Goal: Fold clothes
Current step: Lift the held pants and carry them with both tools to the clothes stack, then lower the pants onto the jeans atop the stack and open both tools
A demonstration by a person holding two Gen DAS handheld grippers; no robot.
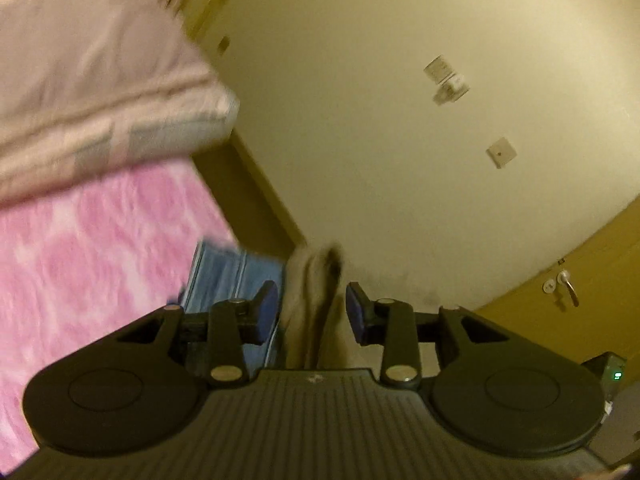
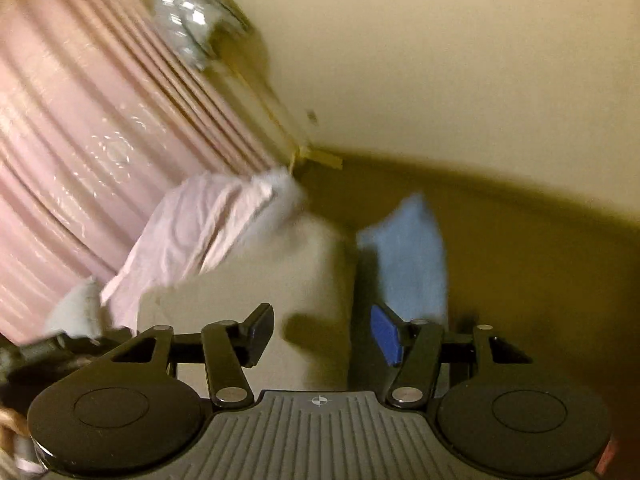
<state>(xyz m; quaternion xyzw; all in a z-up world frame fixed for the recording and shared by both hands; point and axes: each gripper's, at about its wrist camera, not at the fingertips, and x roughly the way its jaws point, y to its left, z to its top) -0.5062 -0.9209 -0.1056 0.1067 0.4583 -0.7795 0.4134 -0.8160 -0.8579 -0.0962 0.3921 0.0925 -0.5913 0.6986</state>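
Both views are blurred by motion. In the left wrist view my left gripper point(image 1: 312, 312) has its jaws apart, and a beige cloth point(image 1: 316, 280) hangs between the blue pads without being pinched. A blue striped cloth point(image 1: 228, 272) lies just beyond it on the pink bed cover point(image 1: 92, 264). In the right wrist view my right gripper point(image 2: 320, 336) is open, with a beige cloth point(image 2: 256, 300) between and behind its fingers and a light blue cloth point(image 2: 412, 256) standing past the right finger. A pale pink garment point(image 2: 200, 232) lies to the left.
A folded pink quilt point(image 1: 92, 92) lies at the bed's head. Beyond are a cream wall point(image 1: 380, 140) with a switch point(image 1: 501, 153) and a wooden door with a handle point(image 1: 568, 284). Pink curtains point(image 2: 80, 128) hang at the left in the right wrist view.
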